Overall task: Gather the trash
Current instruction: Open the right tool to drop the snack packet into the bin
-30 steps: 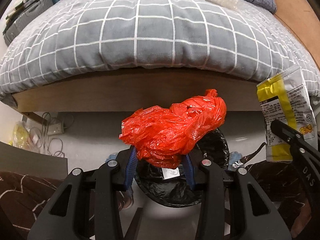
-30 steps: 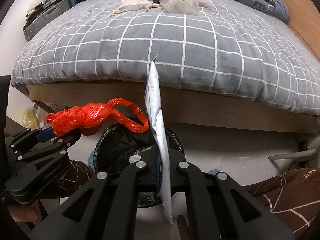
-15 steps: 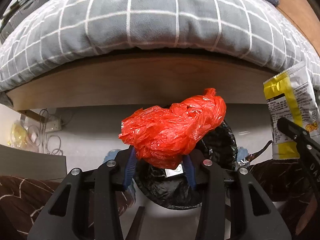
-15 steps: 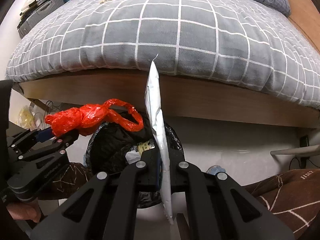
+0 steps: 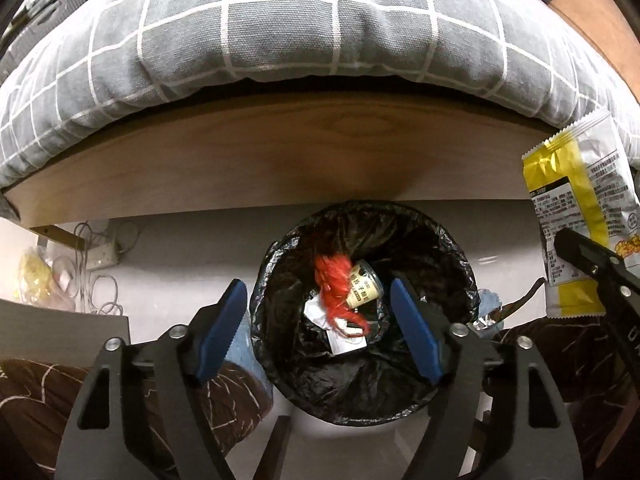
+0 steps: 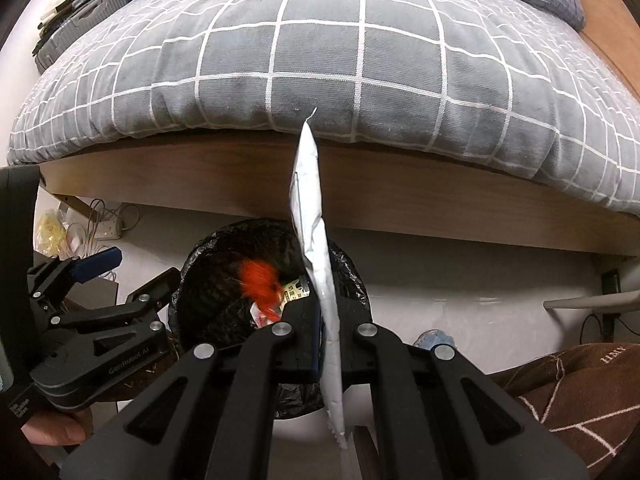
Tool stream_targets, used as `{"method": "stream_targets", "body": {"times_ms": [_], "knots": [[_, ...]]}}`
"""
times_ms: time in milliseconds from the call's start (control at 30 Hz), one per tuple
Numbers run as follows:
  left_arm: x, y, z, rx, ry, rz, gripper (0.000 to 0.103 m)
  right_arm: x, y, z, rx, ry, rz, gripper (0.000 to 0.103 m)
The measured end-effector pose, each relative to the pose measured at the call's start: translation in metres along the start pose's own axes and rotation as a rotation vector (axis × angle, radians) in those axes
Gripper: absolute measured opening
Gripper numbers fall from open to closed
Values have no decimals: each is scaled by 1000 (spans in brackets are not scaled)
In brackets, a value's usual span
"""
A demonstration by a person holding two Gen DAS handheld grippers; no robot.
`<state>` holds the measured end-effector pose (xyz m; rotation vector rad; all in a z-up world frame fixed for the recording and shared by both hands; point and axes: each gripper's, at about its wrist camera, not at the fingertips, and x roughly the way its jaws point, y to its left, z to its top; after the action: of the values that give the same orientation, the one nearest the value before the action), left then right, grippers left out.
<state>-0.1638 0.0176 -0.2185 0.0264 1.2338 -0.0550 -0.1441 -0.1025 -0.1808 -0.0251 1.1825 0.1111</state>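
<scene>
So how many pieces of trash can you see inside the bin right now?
3 at least: a red plastic bag blurred, dropping in; a small can beside it; white paper scraps below. More may be hidden in the black liner.

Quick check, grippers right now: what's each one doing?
Left gripper: open, jaws just opened, nothing between them; red bag blurred inside the bin.
Right gripper: shut on the snack packet.

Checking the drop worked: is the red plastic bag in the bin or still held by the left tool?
In the bin. The red plastic bag lies inside the black-lined bin beside a can; the left tool is open, nothing between its pads.
</scene>
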Motion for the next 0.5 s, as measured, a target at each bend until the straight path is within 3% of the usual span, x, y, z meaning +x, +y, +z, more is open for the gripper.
{"method": "stream_targets", "body": {"times_ms": [233, 500], "knots": [[-10, 12, 0, -32, -46, -6, 93, 4, 3, -1, -16, 6, 10, 3], [-22, 35, 0, -72, -76, 18, 97, 12, 18, -1, -38, 27, 40, 3]]}}
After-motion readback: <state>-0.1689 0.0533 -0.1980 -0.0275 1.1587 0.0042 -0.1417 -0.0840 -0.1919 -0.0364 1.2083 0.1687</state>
